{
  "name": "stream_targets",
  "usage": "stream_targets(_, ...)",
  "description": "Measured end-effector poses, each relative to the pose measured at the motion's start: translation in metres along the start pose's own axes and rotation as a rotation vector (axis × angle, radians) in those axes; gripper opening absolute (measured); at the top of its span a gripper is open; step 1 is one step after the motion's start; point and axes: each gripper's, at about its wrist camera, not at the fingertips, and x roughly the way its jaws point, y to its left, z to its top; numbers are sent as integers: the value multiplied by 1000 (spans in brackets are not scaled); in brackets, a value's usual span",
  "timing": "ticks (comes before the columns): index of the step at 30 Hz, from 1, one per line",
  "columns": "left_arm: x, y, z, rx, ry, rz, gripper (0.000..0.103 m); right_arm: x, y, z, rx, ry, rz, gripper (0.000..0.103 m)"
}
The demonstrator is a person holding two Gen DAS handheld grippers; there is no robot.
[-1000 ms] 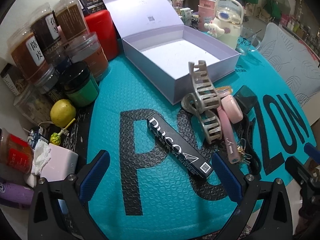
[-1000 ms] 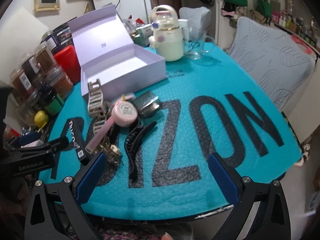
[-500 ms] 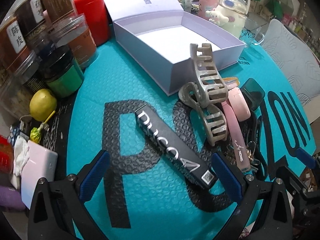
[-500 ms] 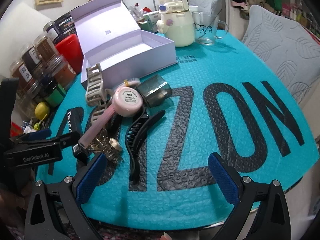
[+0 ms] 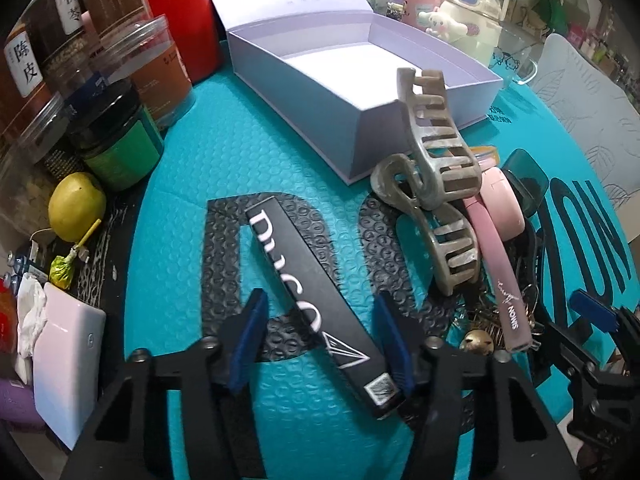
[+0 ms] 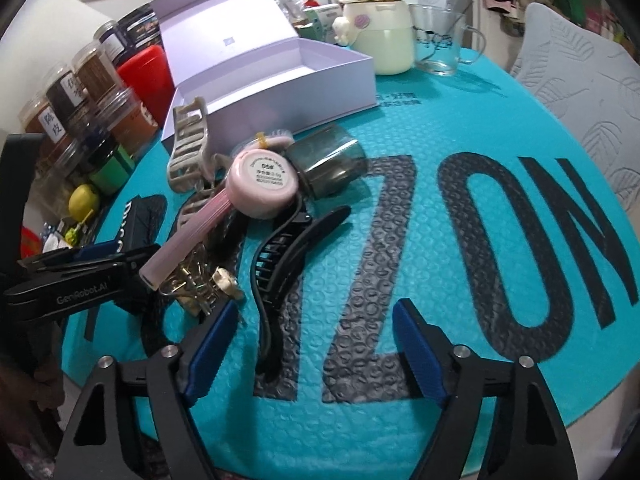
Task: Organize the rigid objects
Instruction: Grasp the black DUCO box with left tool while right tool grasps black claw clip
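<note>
A long black box (image 5: 308, 292) with white letters lies slantwise on the teal bubble mat (image 5: 200, 160). My left gripper (image 5: 320, 344) straddles its near end with jaws closing; the pads do not press it. A beige claw clip (image 5: 436, 152), a pink tube (image 5: 500, 272), a pink round compact (image 6: 262, 184), a smoky cup (image 6: 328, 164) and gold clips (image 6: 192, 284) form a pile. My right gripper (image 6: 314, 356) is closing around the tail of a black hair clip (image 6: 288, 248) without touching it. The open lavender box (image 5: 360, 92) stands behind, empty.
Spice jars (image 5: 120, 20), a green jar (image 5: 120, 148), a red canister (image 5: 184, 20), a lemon (image 5: 76, 204) and a white power bank (image 5: 64, 360) crowd the left edge. A cream kettle-shaped bottle (image 6: 376, 28) and glass mug (image 6: 440, 48) stand behind; a grey chair (image 6: 580, 80) is right.
Both grippers sank toward the mat and their jaws narrowed. The black box now sits between the left fingers, the black hair clip's tail between the right ones.
</note>
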Motion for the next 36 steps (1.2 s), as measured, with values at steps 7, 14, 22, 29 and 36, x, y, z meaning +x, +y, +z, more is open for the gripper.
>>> stream_targets(7,-3,12,-5,3,-25,-20,29,9,9,7,-50,-30,-13,75)
stream_targets(14,0,6,0,72,-21,9,30,17,22,14,-99,-58,-27,54)
stream_targets(22,2,6,5,49,-37,-8,30,17,21,14,-90,-85,-81,23)
stream_targets(29,-3,4,-1,65,-41,-59,18,7,14,6,-61,-74,-27,21)
stream_targets(36,-21,3,-3,60,-80,-67,18,-10,16,1,-59,-95,0,21)
